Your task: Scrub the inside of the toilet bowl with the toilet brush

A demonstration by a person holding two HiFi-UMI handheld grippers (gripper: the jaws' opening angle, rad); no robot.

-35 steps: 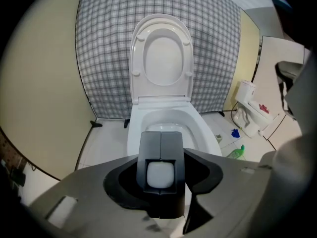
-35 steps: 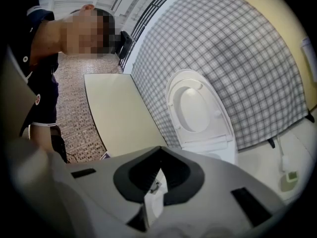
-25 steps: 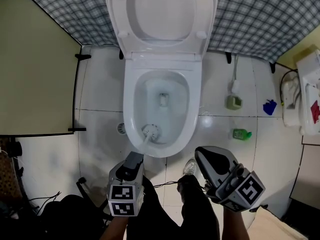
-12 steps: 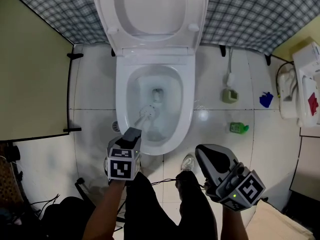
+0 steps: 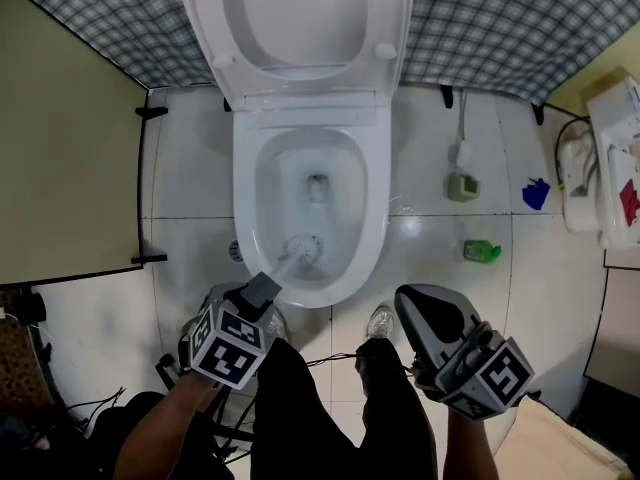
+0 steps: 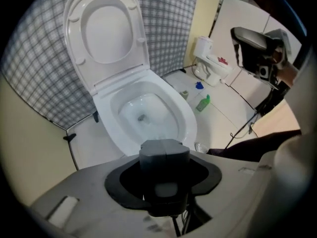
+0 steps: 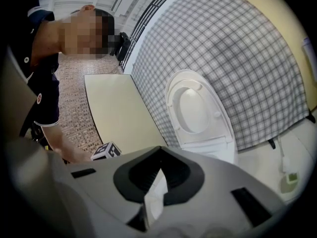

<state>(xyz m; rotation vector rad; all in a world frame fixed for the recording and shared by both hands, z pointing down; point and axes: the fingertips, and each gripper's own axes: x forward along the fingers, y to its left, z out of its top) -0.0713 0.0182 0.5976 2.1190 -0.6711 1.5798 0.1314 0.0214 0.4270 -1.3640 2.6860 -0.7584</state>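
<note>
Now L tongs (image 5: 262, 289) clamp toilet brush (image 5: 302, 250) in bowl (image 5: 378, 218); R tongs (image 5: 408, 303) closed, empty.

The floor (image 5: 190, 168) ahead of both grippers was glossy white tile with dark grout lines. A bright light reflection (image 5: 405, 230) lay on it just ahead of the right gripper (image 5: 407, 304). A grey checked cloth wall (image 5: 500, 28) closed the far side. A pale cream panel (image 5: 60, 148) stood ahead and to the left of the left gripper (image 5: 262, 287). A yellow wall section (image 5: 605, 63) lay far ahead, to the right of the right gripper.
</note>
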